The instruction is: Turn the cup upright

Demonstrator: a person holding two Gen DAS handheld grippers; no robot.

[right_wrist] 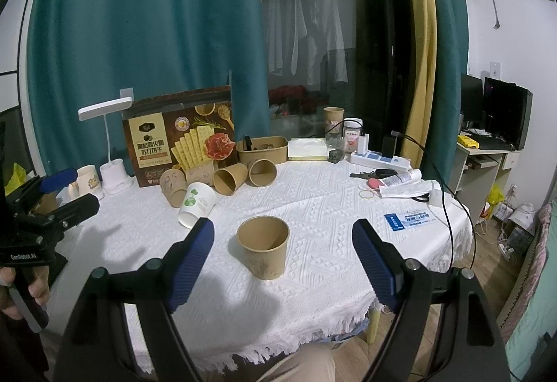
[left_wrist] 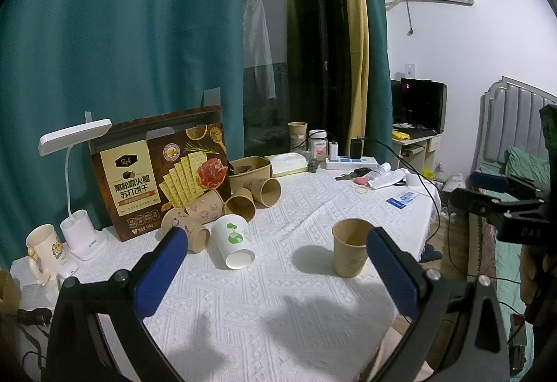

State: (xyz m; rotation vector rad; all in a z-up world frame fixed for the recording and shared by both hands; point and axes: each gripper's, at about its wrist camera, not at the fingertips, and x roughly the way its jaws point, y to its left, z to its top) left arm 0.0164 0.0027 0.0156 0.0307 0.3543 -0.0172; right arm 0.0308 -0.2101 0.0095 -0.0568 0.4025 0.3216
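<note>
Both grippers, left gripper (left_wrist: 275,263) and right gripper (right_wrist: 282,260), gape wide, grasping nothing. Between the right one's fingers the brown paper cup (right_wrist: 263,251) stands upright on the white tablecloth (right_wrist: 313,295), apparently empty; white sprout-print cup (right_wrist: 195,204) lies tipped behind.

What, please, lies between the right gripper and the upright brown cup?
Nothing: in the right wrist view, only bare white tablecloth separates the right gripper from the brown cup.

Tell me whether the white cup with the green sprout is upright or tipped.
Tipped. The white cup lies on its side on the tablecloth, base toward the camera.
</note>
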